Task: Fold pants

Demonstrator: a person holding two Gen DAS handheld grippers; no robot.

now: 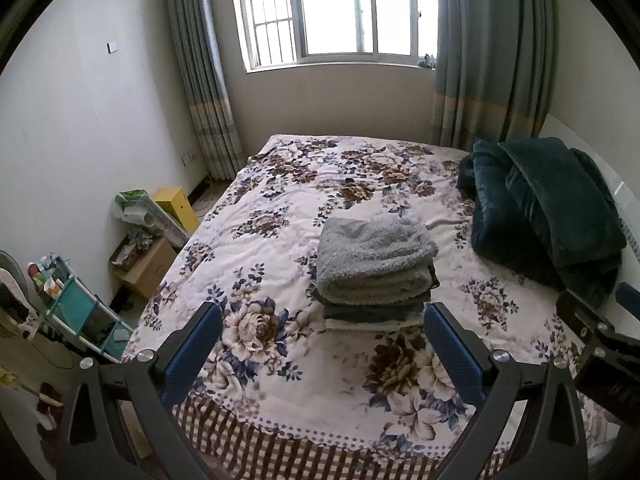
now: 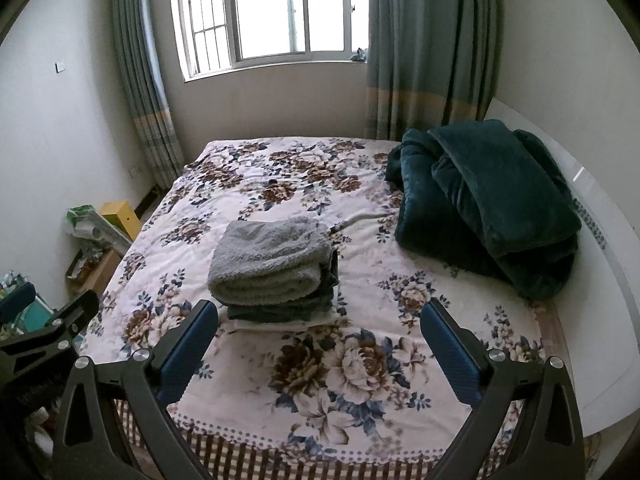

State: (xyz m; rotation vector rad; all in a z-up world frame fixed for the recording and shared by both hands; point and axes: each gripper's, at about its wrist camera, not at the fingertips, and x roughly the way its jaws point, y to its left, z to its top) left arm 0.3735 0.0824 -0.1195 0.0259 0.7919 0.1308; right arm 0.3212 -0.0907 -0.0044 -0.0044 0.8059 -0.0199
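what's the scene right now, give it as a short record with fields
surface: bed with floral bedspread
folded stack: grey fleecy piece on top, darker and white layers under it, mid-bed
dark green blanket: bundled at the bed's right side, apart from the stack
left gripper: open, empty, short of the stack
right gripper: open, empty, short of the stack
unfolded pants: none in view

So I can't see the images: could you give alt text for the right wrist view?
A stack of folded clothes, fluffy grey on top, sits on a floral bedspread. The open right gripper hovers before it; a dark green blanket lies heaped to the right.
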